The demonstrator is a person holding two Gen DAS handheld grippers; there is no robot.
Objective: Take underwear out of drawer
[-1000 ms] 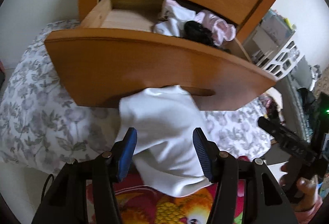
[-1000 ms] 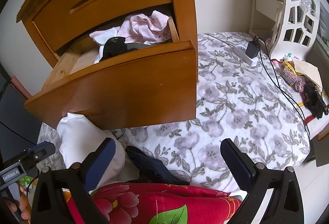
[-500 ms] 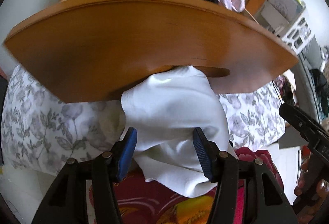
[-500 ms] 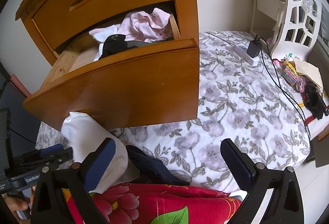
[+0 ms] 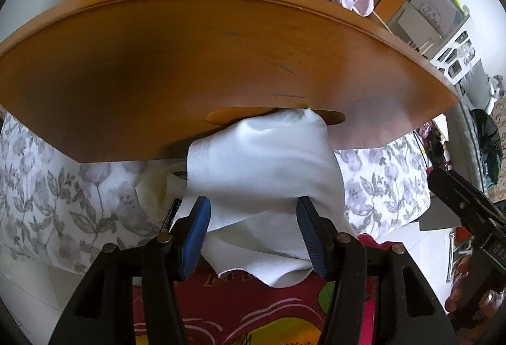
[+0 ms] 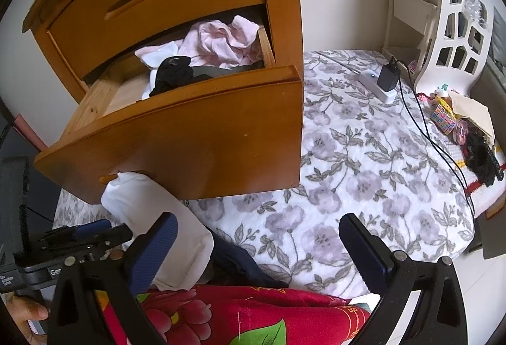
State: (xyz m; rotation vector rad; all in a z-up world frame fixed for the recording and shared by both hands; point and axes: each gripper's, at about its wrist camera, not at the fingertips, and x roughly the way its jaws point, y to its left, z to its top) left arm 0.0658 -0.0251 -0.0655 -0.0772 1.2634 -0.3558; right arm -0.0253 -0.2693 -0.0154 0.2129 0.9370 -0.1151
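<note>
holding the white underwear [image 5: 262, 168] clamped in my left tongs [image 5: 253, 231], i judge it light, soft, prone to slipping. i grip a bunched fold; my right tongs [image 6: 256, 253] stand apart, empty.

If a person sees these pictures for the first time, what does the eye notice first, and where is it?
First comes the white garment, clamped in the left gripper just below the front of the open wooden drawer. Next, pink clothes and a black piece lie heaped inside the drawer. The right gripper stands open and empty over the floral bedcover.
</note>
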